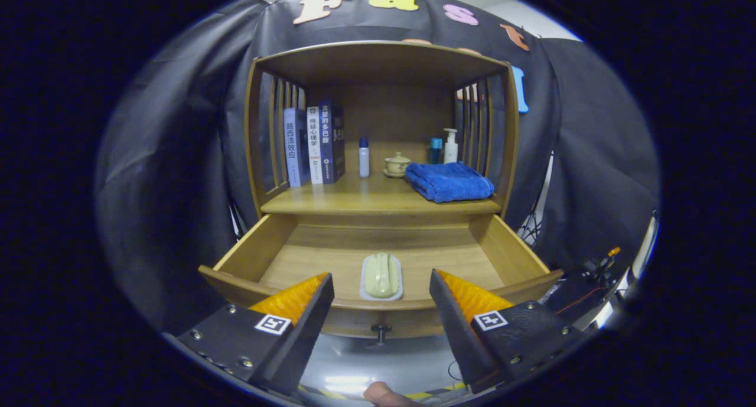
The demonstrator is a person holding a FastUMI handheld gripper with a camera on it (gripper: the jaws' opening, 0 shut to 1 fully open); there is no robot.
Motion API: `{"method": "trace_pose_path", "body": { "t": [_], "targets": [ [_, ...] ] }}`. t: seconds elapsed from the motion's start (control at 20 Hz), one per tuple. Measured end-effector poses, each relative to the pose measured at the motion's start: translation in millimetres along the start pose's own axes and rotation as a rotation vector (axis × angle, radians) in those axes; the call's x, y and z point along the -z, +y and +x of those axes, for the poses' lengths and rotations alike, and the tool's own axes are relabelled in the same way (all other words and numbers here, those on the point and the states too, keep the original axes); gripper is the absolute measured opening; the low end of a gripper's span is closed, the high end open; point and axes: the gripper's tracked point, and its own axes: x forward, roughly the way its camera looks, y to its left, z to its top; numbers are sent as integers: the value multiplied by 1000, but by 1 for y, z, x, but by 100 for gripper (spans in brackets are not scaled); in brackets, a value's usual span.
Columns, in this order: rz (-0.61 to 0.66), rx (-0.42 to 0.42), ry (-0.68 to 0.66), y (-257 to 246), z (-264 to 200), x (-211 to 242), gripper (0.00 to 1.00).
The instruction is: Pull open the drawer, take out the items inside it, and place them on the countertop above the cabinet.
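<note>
A: Pose of the tool [381, 289]?

B: It hangs level in front of the wooden cabinet [381, 58], pointed straight at the drawer. Its two fingers [304, 312] stand wide apart and grip nothing. Their tips sit just before the drawer's front rail, one to each side of the centre. A fingertip of the person [384, 393] shows below, between the finger bases.

A: The drawer?

B: The light wooden drawer [260, 250] is pulled well out. Its small dark round knob [381, 332] shows under the front rail, midway between the fingers and untouched.

A: Contents?

B: One item visible: a pale yellow-green oblong object, rounded, with a groove down its length, resting on a shallow pale grey tray [381, 277]. What it is exactly, he cannot tell. It lies on the drawer floor, centred, close behind the front rail, framed by the gap between the fingers and just beyond them.

A: The bench above?

B: The wooden bench [354, 203] over the drawer carries several things. At the left, three upright books [314, 142] lean against the slatted side. Near the middle stands a small white bottle with a blue cap [364, 156], then a cream lidded pot on a saucer [397, 165]. To the right lies a folded blue towel [450, 181], with a blue container [436, 150] and a white pump bottle [450, 145] behind it.
</note>
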Motion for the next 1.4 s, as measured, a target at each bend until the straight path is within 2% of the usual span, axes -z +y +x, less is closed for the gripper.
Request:
{"method": "trace_pose_path", "body": {
  "t": [0.1, 0.3, 0.45, 0.8, 0.9, 0.95, 1.05, 1.1, 1.2, 1.4],
  "targets": [
    [-12, -15, 42, -1, 13, -11, 97],
    [9, -49, 229, 1, 45, -7, 97],
    [-6, -43, 303, 0, 78, -4, 97],
    [-11, -9, 520, -1, 141, 57, 98],
    [27, -10, 605, 1, 149, 76, 84],
    [93, -34, 641, 8, 152, 83, 78],
    [229, -84, 637, 19, 160, 85, 59],
    [227, -86, 599, 17, 177, 87, 49],
    [204, -73, 586, 13, 166, 84, 18],
    [136, -62, 529, 11, 155, 72, 18]
  ]
}}
